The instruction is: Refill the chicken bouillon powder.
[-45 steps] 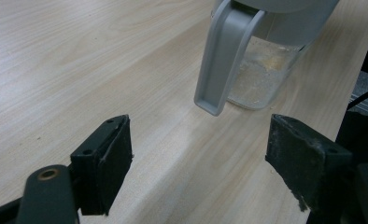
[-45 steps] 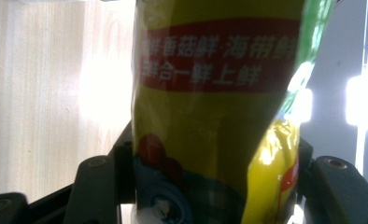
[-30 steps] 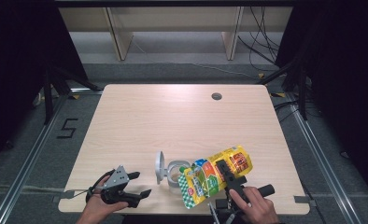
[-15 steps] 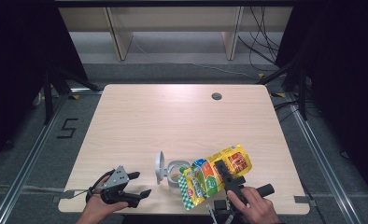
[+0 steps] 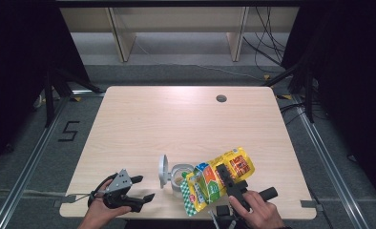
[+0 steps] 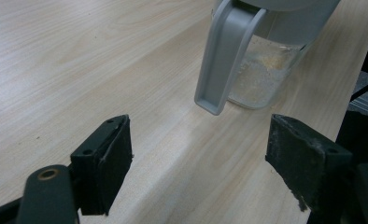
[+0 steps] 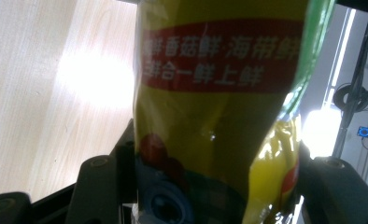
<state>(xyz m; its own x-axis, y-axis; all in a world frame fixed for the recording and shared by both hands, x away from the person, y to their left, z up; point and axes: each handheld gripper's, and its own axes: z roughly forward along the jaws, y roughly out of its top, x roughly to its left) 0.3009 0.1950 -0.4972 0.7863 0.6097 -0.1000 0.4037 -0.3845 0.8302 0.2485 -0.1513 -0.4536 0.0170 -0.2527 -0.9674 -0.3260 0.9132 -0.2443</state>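
A pale wood-grain table [image 5: 143, 124], rectangular with rounded corners and a small round grommet hole [image 5: 221, 98] near its far edge, is standing on grey carpeted floor [image 5: 28, 143]; light wooden shelving [image 5: 176, 28] is lining the back of the dark-curtained room. Near the front edge, right of the middle, a glossy, crinkled plastic pouch [image 5: 218, 177] in yellow and green with a red band of white lettering is tilting over a small clear jar [image 5: 180, 175]. The right gripper [image 5: 227, 177] is pinching that pouch between its black jaws, the film bulging between the pads in the right gripper view. The jar, with grainy pale powder at its bottom and a grey hinged lid [image 5: 163, 168] flipped up, is sitting just beside the pouch's lower end. By the front left corner, the left gripper [image 5: 143, 189] is resting with its rough black pads [image 6: 108, 163] spread wide, gripping nothing.
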